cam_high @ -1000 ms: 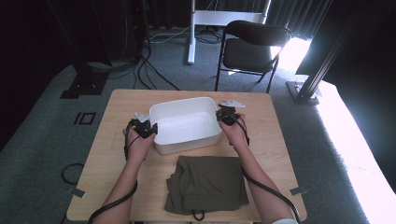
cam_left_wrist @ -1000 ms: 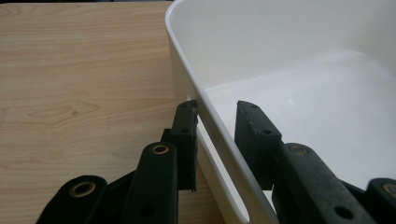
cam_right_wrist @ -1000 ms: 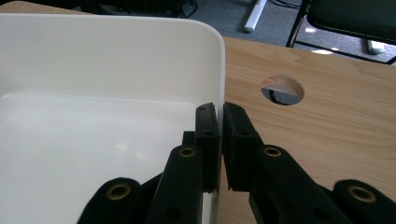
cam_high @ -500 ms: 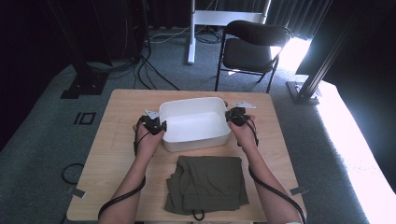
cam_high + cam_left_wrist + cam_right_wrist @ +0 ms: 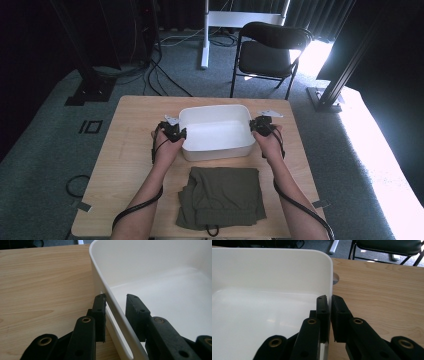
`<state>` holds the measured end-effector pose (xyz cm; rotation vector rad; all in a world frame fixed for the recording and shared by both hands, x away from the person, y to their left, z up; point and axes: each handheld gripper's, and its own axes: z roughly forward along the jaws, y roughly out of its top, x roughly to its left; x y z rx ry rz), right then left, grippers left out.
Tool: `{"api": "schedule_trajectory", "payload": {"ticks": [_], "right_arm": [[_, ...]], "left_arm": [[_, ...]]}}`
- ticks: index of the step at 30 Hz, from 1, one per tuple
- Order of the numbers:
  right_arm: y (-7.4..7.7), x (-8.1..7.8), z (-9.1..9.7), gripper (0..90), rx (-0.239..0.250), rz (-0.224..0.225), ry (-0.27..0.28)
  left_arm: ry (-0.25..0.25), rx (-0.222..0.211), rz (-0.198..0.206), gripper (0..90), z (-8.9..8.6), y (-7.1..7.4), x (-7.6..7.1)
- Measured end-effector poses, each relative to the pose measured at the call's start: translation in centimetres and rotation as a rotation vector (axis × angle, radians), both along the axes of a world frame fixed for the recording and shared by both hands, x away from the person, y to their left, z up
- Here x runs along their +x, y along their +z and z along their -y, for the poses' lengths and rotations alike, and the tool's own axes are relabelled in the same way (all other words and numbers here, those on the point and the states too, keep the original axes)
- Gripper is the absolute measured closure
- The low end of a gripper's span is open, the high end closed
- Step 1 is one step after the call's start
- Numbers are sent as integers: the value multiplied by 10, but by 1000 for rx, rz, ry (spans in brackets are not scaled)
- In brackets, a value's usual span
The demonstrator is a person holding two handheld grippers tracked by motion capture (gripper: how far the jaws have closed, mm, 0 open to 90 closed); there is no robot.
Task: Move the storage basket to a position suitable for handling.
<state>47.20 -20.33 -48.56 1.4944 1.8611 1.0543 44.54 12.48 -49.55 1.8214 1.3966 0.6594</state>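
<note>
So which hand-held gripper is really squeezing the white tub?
The right hand-held gripper: its jaws are pinched shut on the white tub rim. The left hand-held gripper straddles the rim with a gap.

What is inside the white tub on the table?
Nothing that can be seen. The white tub has a bare white floor in the high view. The left gripper and right gripper sit on its side walls, and their jaws hide small bits of the inside.
</note>
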Motion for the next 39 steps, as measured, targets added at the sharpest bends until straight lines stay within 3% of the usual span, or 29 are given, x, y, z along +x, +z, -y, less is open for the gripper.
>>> {"api": "schedule_trajectory", "payload": {"ticks": [22,34,37,39], "right_arm": [[-1,-12,34,847,40,-12,-66],[0,-15,40,839,45,-20,-80],[0,-15,41,761,42,-14,-71],[0,-15,41,684,23,-7,-40]], "left_arm": [[-85,13,-11,722,27,1,19],[-111,-19,-23,717,29,1,24],[-120,-38,-45,695,28,1,25],[-129,-38,-34,628,26,3,25]]}}
